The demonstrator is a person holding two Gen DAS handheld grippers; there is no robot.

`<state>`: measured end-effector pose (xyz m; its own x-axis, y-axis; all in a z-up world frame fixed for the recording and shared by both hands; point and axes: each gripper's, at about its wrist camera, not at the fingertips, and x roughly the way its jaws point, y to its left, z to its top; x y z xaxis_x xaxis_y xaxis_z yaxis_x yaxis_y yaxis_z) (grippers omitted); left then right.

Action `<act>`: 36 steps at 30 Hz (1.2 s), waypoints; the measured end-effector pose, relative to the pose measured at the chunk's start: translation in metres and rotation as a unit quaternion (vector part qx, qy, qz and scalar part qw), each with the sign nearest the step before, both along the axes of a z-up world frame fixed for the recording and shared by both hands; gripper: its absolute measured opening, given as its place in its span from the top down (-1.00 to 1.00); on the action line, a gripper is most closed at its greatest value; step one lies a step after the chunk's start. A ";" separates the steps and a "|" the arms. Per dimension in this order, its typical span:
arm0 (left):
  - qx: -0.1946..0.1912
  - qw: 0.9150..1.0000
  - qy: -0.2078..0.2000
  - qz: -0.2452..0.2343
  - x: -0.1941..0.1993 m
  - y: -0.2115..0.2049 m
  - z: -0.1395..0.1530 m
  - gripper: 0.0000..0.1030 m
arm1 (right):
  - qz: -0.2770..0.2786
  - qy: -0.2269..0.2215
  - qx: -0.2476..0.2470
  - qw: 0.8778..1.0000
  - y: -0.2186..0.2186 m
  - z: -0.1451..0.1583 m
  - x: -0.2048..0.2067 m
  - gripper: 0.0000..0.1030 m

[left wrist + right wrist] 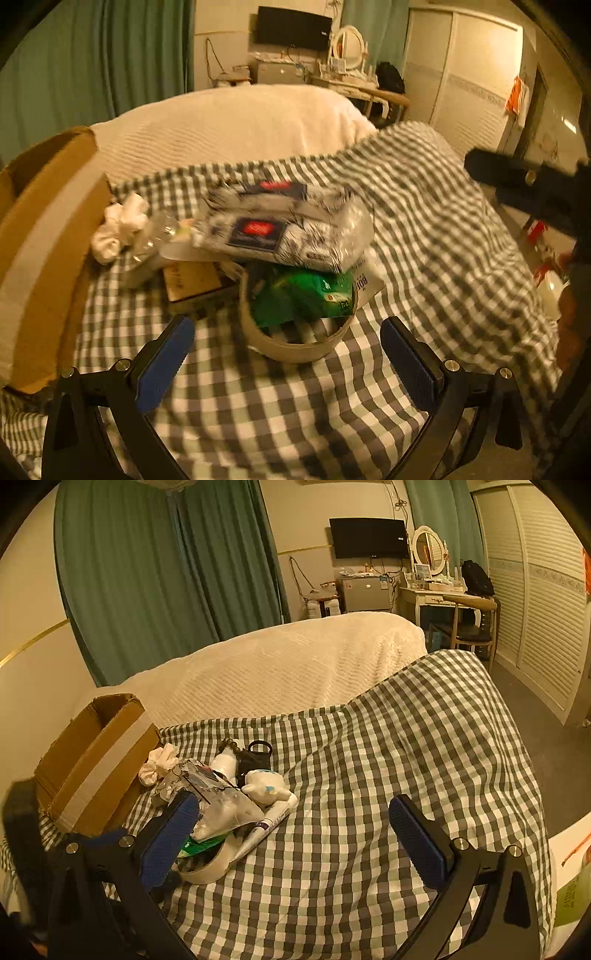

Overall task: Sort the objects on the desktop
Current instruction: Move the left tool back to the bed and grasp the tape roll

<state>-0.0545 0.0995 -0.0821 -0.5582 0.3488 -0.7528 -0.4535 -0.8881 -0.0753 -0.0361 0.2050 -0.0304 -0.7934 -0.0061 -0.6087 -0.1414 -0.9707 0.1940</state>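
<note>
A pile of small objects lies on the checked cloth (pixel 280 406). In the left wrist view a tape roll (pixel 295 343) lies nearest, with a green packet (pixel 306 295) inside and behind it and tissue packs (pixel 280 229) on top. My left gripper (pixel 288 354) is open, just short of the roll. In the right wrist view the same tape roll (pixel 207 867), a tube (pixel 266 827), a white figurine (pixel 266 786) and a dark keyring (pixel 256 757) show. My right gripper (pixel 295 827) is open, with nothing between its fingers, right of the pile.
An open cardboard box (pixel 48 258) (pixel 92 764) stands left of the pile, with a crumpled white cloth (pixel 118 229) beside it. A cream bedspread (pixel 288 664) lies beyond the checked cloth. The other gripper's black body (pixel 535 192) is at the right edge.
</note>
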 end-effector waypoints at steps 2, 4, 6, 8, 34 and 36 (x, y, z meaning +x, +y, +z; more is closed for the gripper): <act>-0.007 1.000 -0.016 -0.006 -0.006 0.005 -0.009 -1.00 | -0.002 -0.004 -0.007 1.000 0.004 -0.004 -0.002 -0.99; -0.007 1.000 -0.024 -0.010 -0.010 0.008 -0.017 -1.00 | -0.007 -0.009 -0.013 1.000 0.008 -0.008 -0.003 -0.99; -0.010 0.999 -0.034 -0.014 -0.018 0.012 -0.022 -1.00 | -0.010 -0.014 -0.018 1.000 0.010 -0.012 -0.005 -0.99; -0.010 0.998 -0.055 -0.020 -0.028 0.014 -0.030 -0.96 | -0.015 -0.021 -0.018 1.000 0.011 -0.017 -0.007 -0.99; 0.075 0.992 -0.090 -0.053 -0.016 -0.043 -0.019 -0.60 | -0.028 -0.095 -0.007 0.995 -0.025 -0.051 -0.031 -0.99; 0.072 0.992 -0.091 -0.057 -0.015 -0.044 -0.018 -0.62 | -0.027 -0.095 -0.005 0.995 -0.026 -0.052 -0.031 -0.99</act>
